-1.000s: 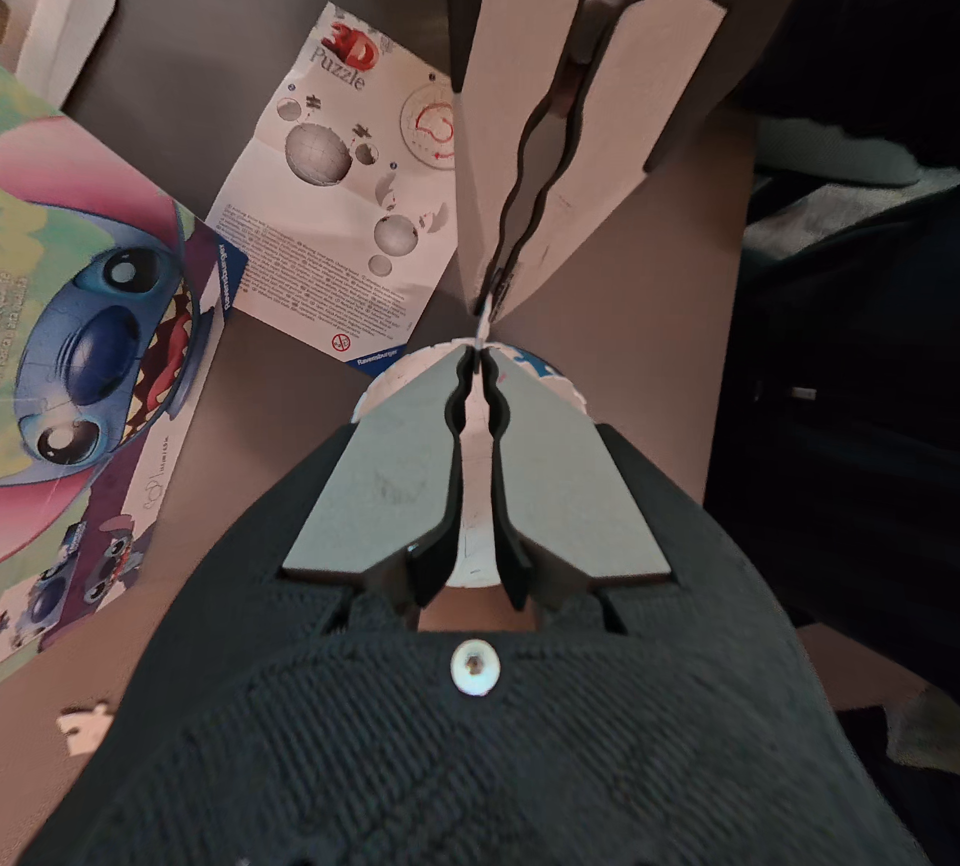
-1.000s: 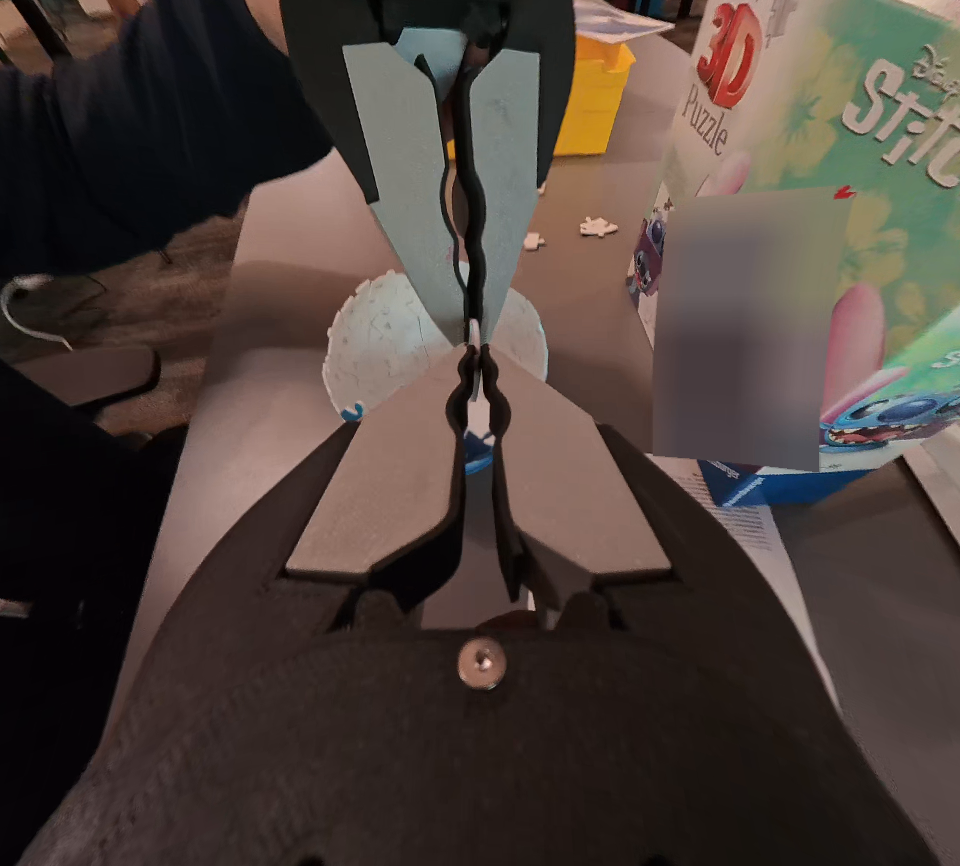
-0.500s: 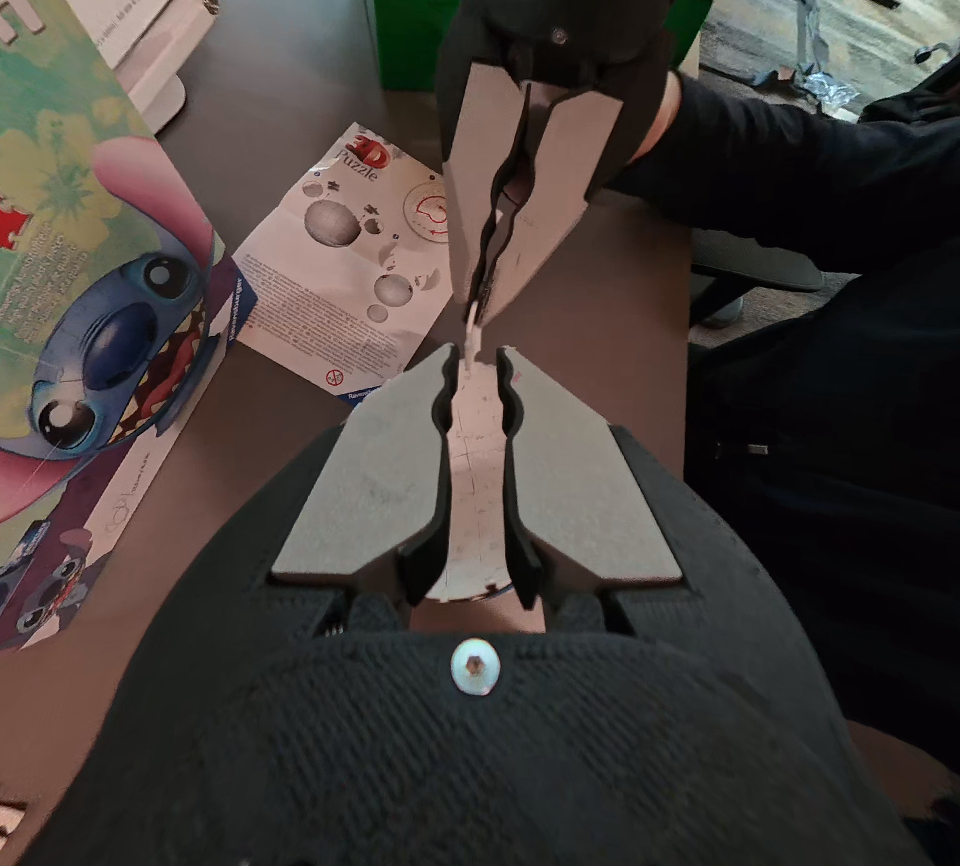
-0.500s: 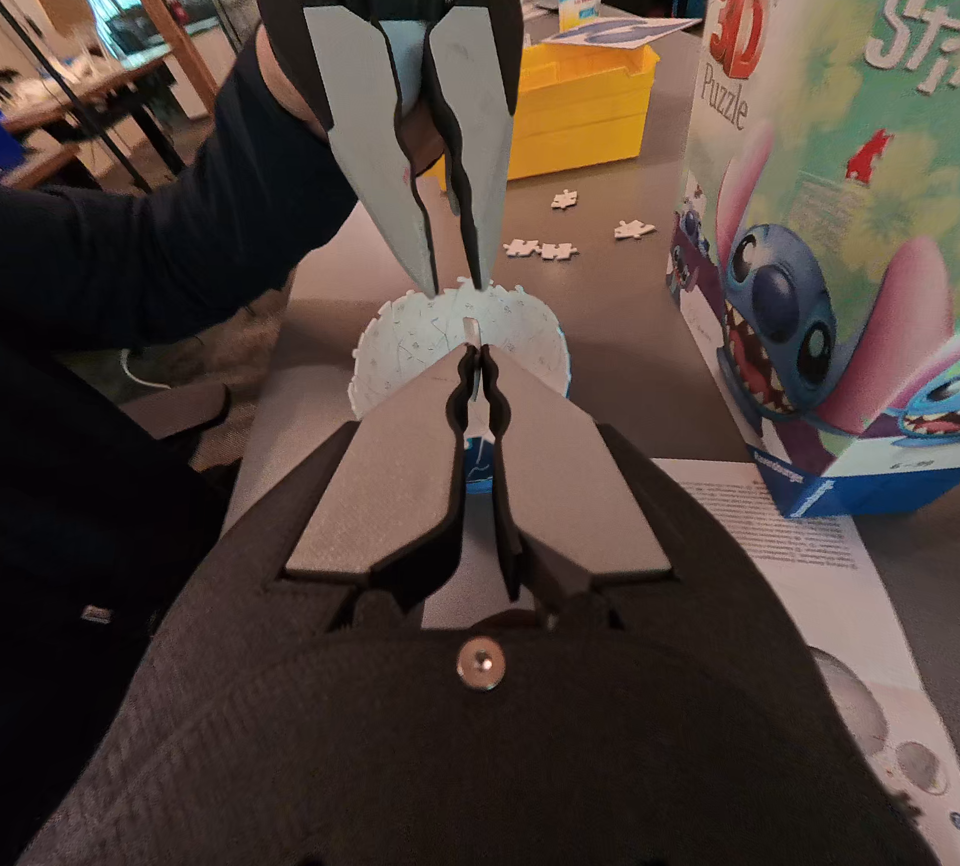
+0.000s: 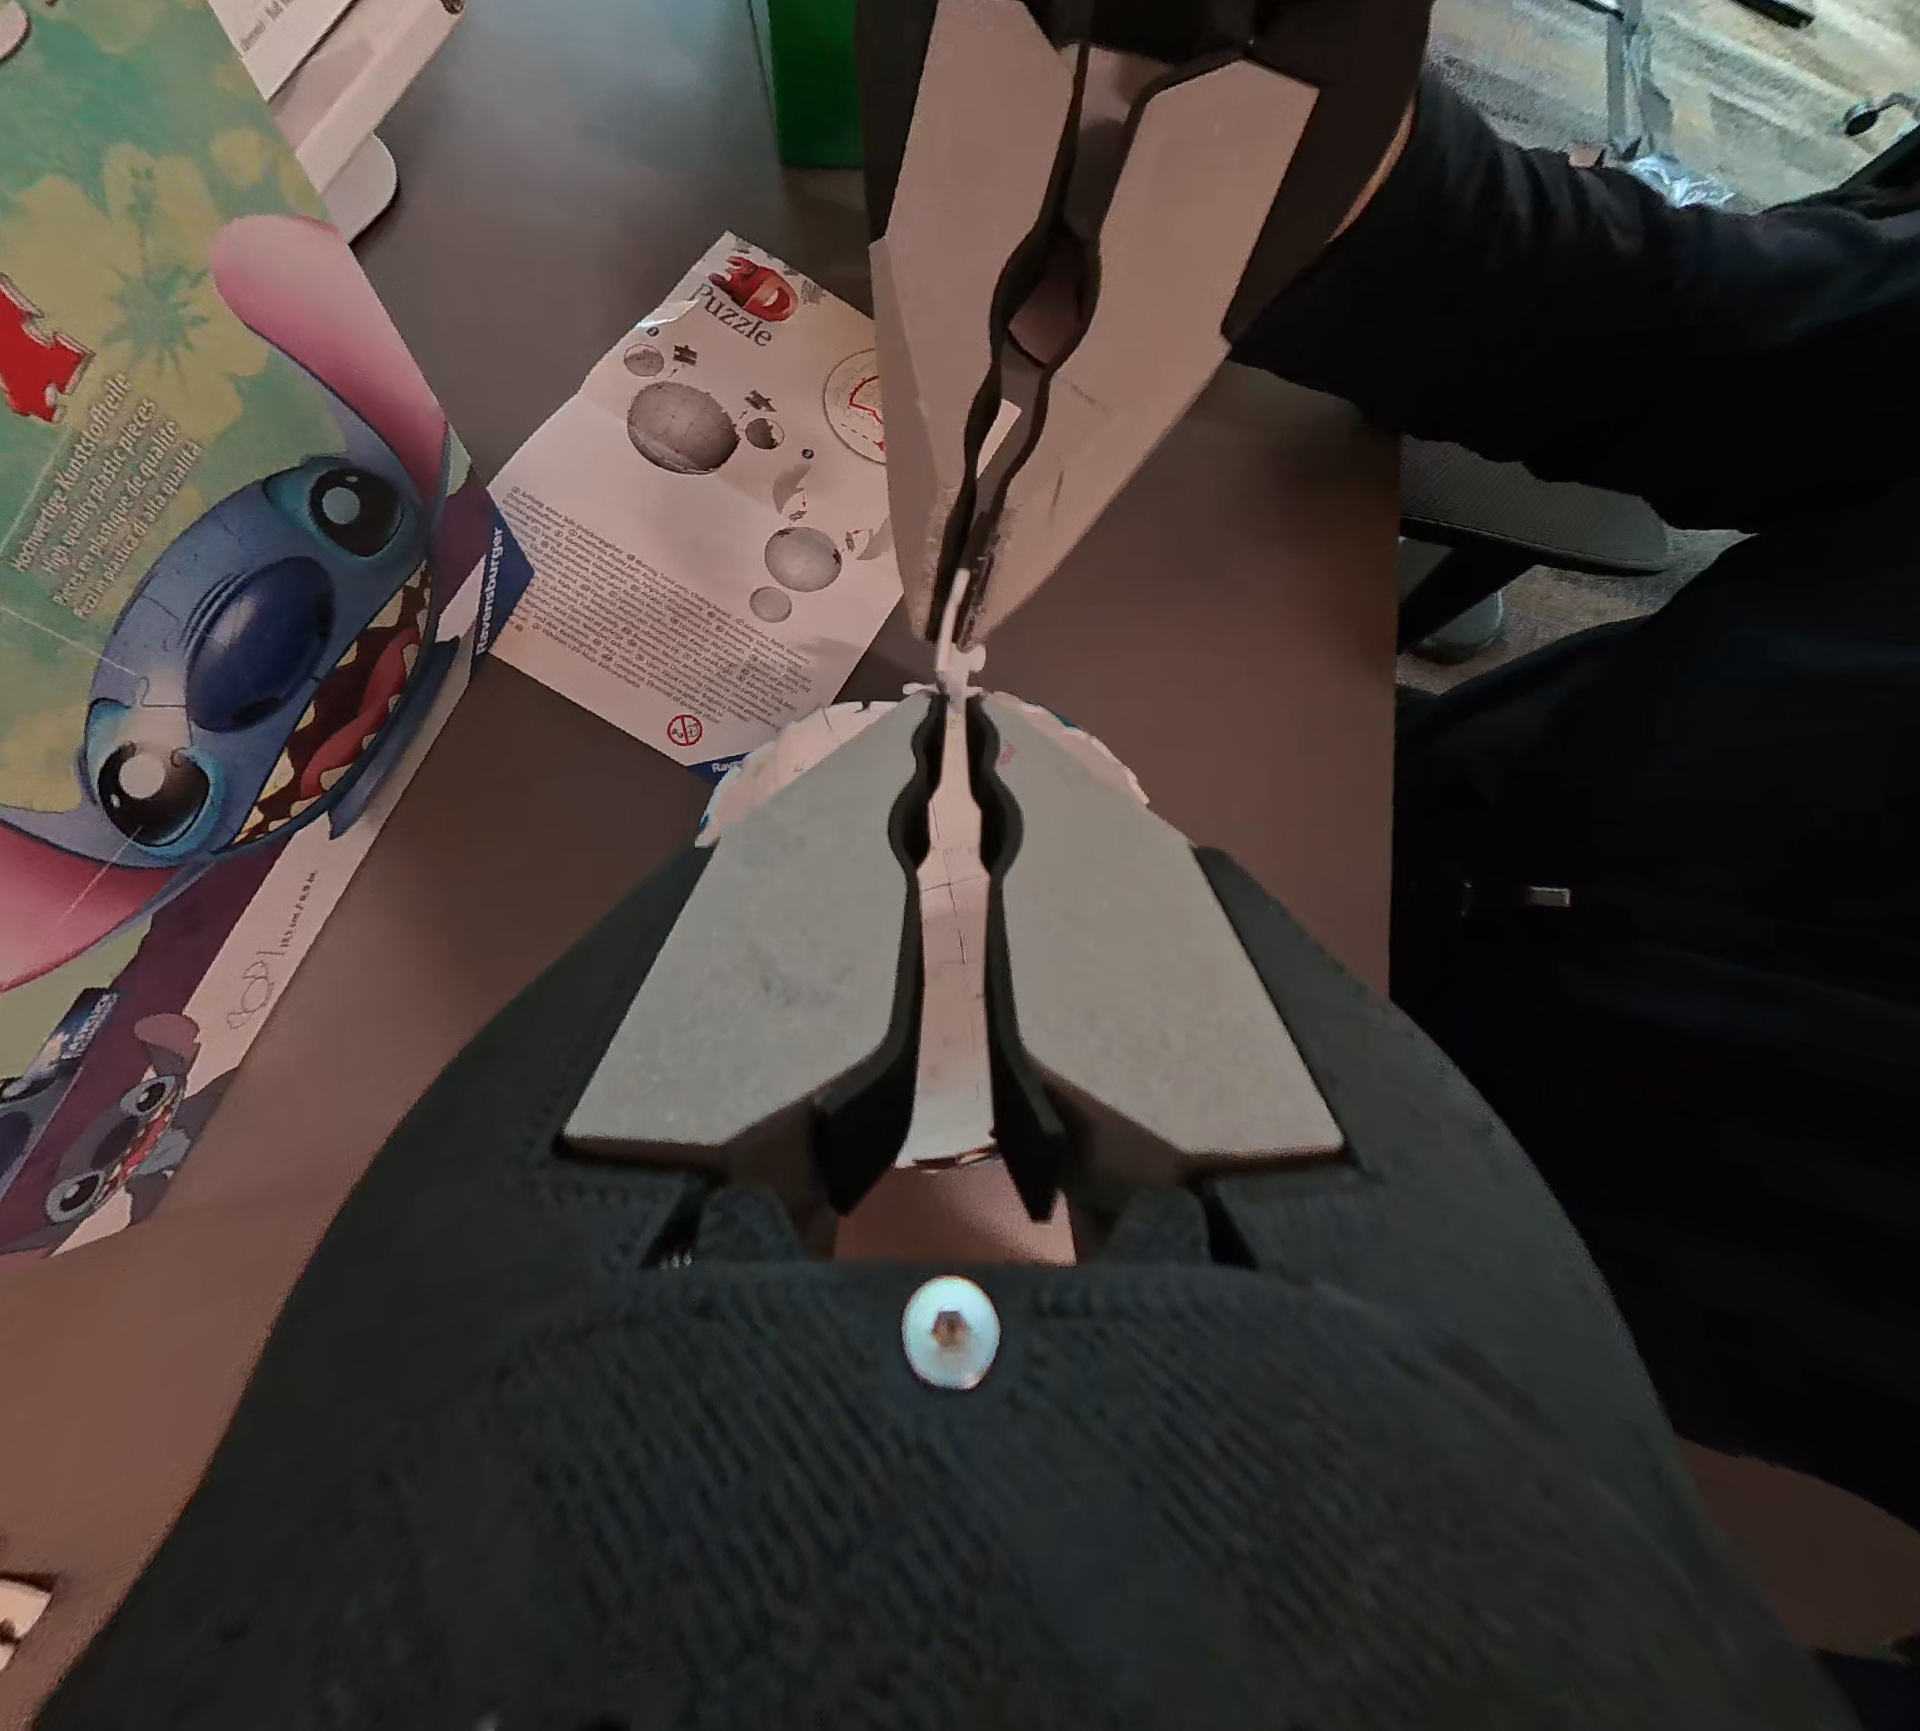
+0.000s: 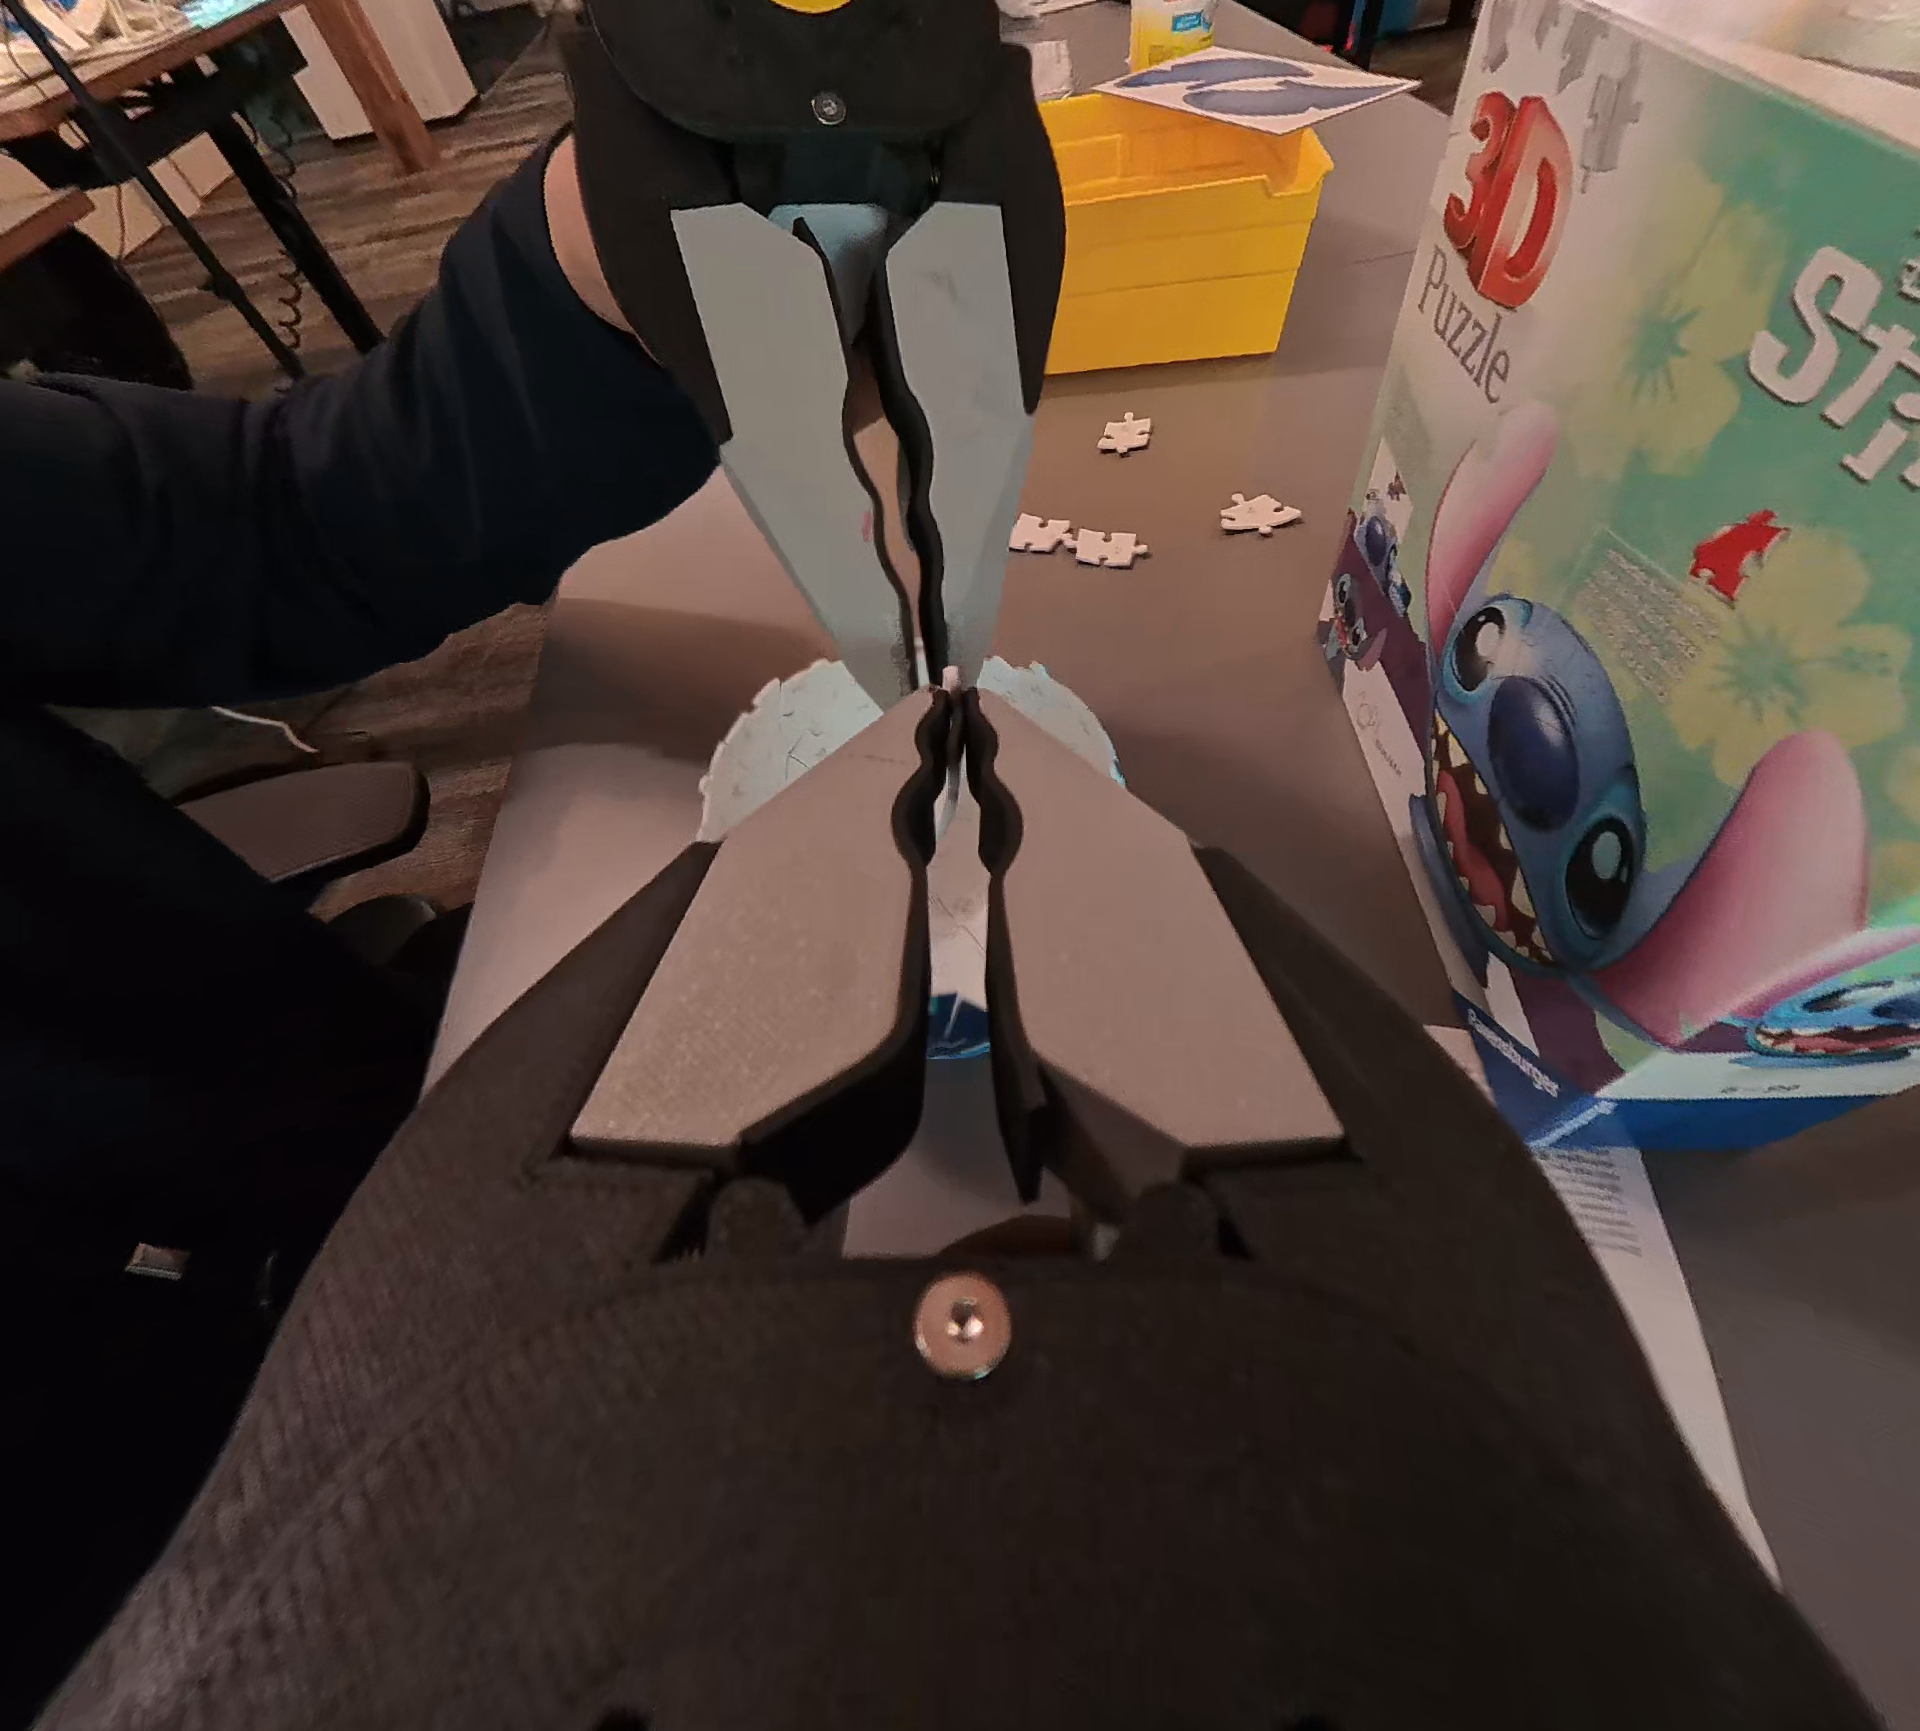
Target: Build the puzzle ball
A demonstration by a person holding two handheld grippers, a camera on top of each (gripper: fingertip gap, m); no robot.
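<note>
In the left wrist view, my left claw is clenched on the rim of the half-built puzzle ball, a white shell running down between its fingers; I judge this steadies the edge so a piece can be pressed in. At twelve o'clock the right claw pinches a small white puzzle piece, its lower end touching the rim. The instruction sheet lies at eleven o'clock and the puzzle box at nine, both clear of the work.

In the right wrist view, my right claw is clamped on the piece, tip to tip with the left claw above the bowl-shaped ball. Loose pieces sit on the tabletop at one o'clock, before a yellow bin. The other claw crowds the joint, hiding the fit.
</note>
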